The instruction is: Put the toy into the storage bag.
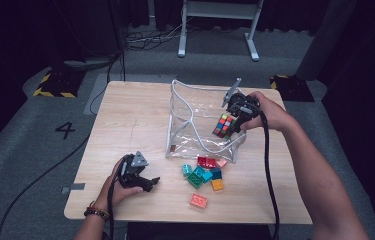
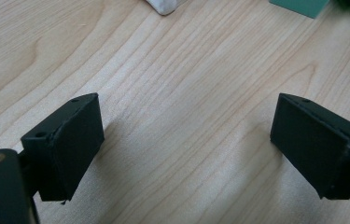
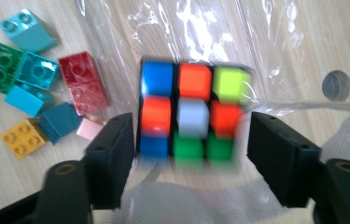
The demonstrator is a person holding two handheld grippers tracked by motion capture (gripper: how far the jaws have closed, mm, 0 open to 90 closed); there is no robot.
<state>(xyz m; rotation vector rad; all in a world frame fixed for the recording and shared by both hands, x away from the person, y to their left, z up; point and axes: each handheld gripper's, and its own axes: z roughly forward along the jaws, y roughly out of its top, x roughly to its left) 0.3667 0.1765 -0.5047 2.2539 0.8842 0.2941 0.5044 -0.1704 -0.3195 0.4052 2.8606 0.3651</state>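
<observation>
My right gripper (image 1: 232, 119) holds a scrambled colour cube (image 1: 223, 125) over the open mouth of a clear plastic pouch (image 1: 195, 112) with a white zip edge. In the right gripper view the cube (image 3: 189, 112) sits between both black jaws (image 3: 191, 154), which touch its two sides; the cube is blurred while the jaws are sharp. My left gripper (image 1: 150, 183) rests low at the table's front left, jaws wide apart over bare wood (image 2: 186, 140) with nothing between them.
Several loose bricks (image 1: 205, 174) in red, green, teal and yellow lie just in front of the pouch, and a pink one (image 1: 198, 200) lies nearer the front edge. The same bricks (image 3: 37, 93) lie left of the cube. A grey round stud (image 3: 336, 85) shows under the plastic.
</observation>
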